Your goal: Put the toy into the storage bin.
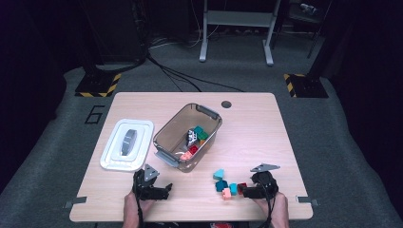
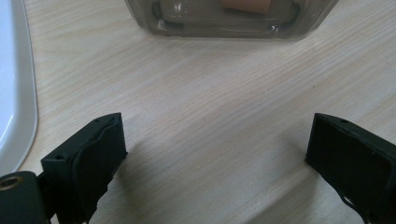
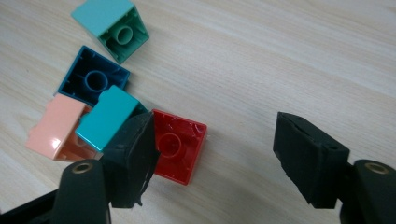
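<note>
Red block [image 3: 176, 145] lying hollow side up on the table [image 1: 247, 128], just ahead of the right gripper [image 3: 212, 149] and partly inside its span: one jaw overlapping the block's near edge, the other standing well clear on bare wood, so jaws apart and not yet clamped on anything. Next move likely a slight sideways shift to centre the block between the pads, then a squeeze across its flat walls; roughly square, so no long axis to favour. Crowded on the far side by a turquoise block [image 3: 108, 117], a pink block [image 3: 56, 130], a dark blue block [image 3: 93, 81] and a green-lined sloped block [image 3: 114, 28], the first touching or overlapping the red one. Glossy moulded plastic, hard-edged, on pale matt woodgrain. Left gripper [image 2: 215, 158] wide apart over bare table, near the clear bin [image 1: 187, 135] and white lid [image 1: 127, 145], farther from the red block.
</note>
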